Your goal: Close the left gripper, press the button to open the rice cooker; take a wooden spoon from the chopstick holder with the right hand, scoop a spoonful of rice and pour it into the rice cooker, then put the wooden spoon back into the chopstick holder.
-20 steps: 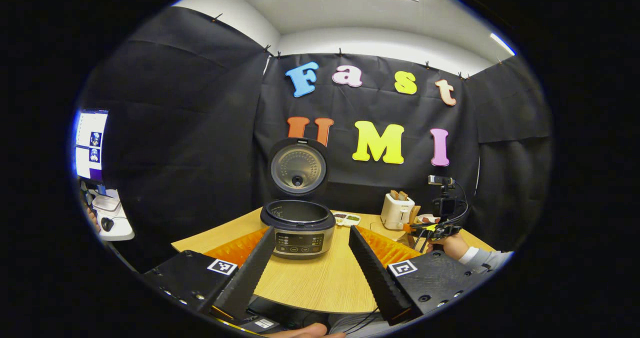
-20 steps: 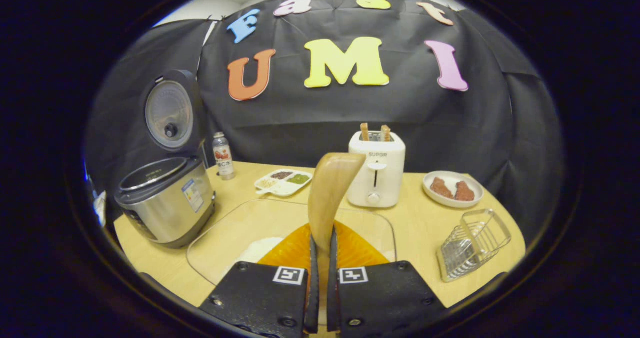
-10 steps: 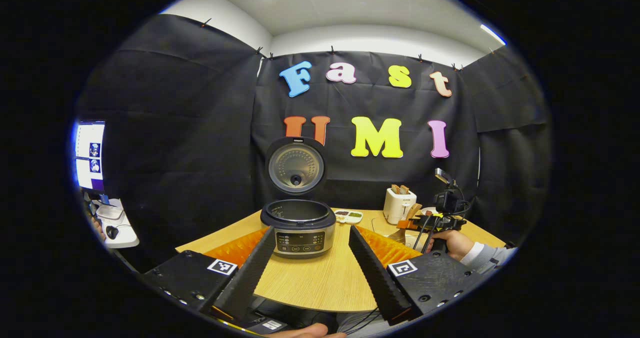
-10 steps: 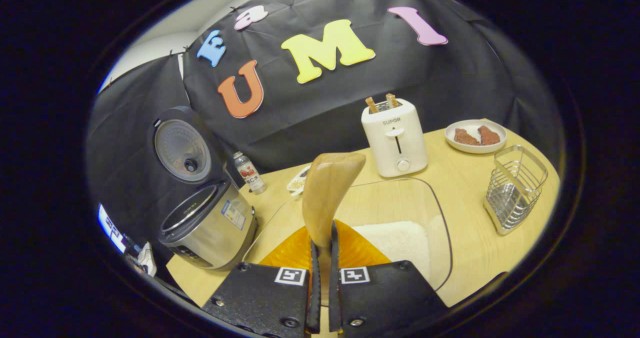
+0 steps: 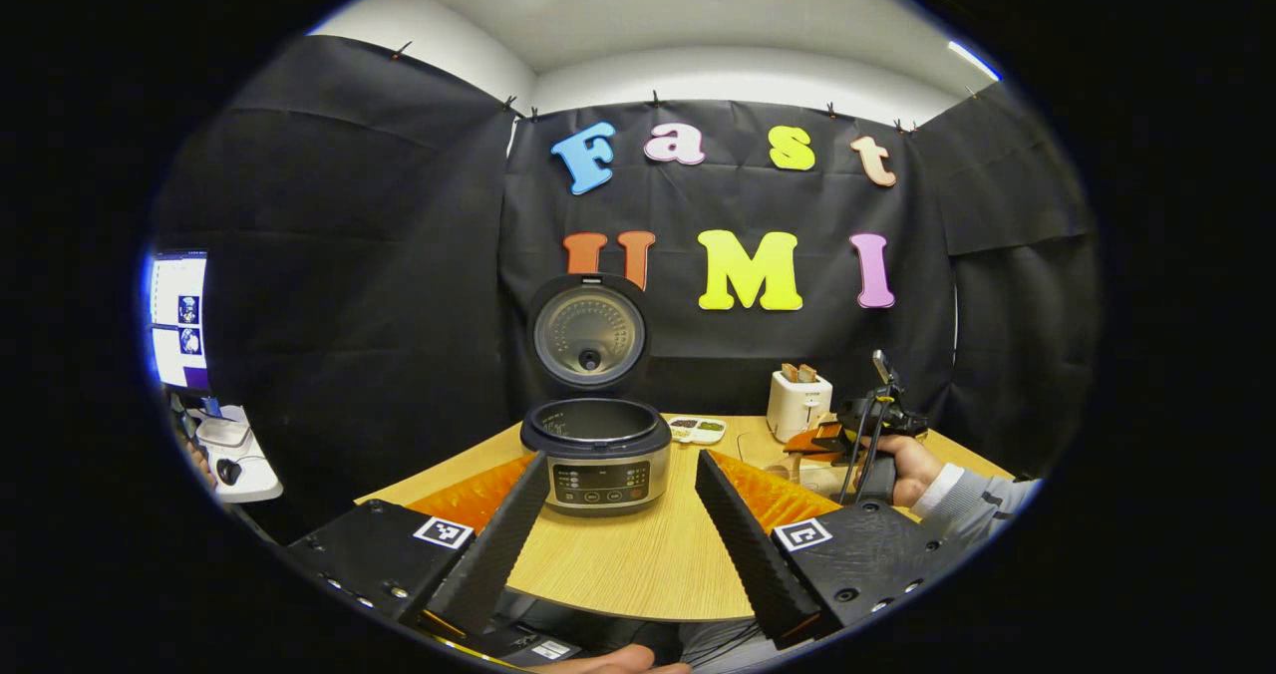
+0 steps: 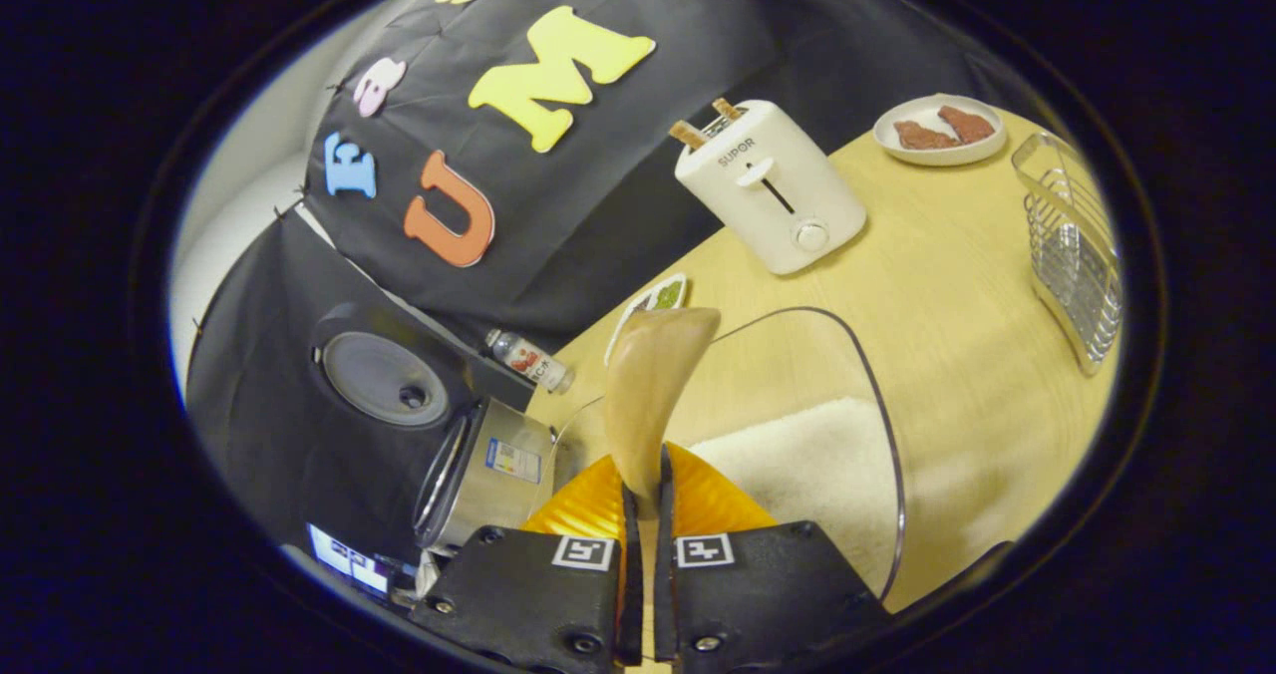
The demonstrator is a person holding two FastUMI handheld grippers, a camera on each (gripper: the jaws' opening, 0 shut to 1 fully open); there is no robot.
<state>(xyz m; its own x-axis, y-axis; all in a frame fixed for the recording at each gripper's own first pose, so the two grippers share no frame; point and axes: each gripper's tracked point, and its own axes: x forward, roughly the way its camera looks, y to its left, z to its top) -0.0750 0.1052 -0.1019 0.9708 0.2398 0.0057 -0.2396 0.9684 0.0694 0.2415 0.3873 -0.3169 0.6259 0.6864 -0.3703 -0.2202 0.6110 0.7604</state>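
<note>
Rice cooker [image 5: 596, 455] lid up. Right tool [image 6: 639, 514] clamped on wooden spoon [image 6: 646, 395], rice [image 6: 797, 455] at 3 o'clock; scoop, pour, return pending. Left tool [image 5: 623, 529] spread, idle.

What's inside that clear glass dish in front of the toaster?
A heap of white rice lies in the glass dish. The wooden spoon and the right tongs cover the dish's near part.

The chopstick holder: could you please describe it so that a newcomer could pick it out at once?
Start at the white toaster by the booth's black wall. On its far side from the rice cooker, past the plate, the chopstick holder stands at the table's edge. It alone is an open wire basket.
</note>
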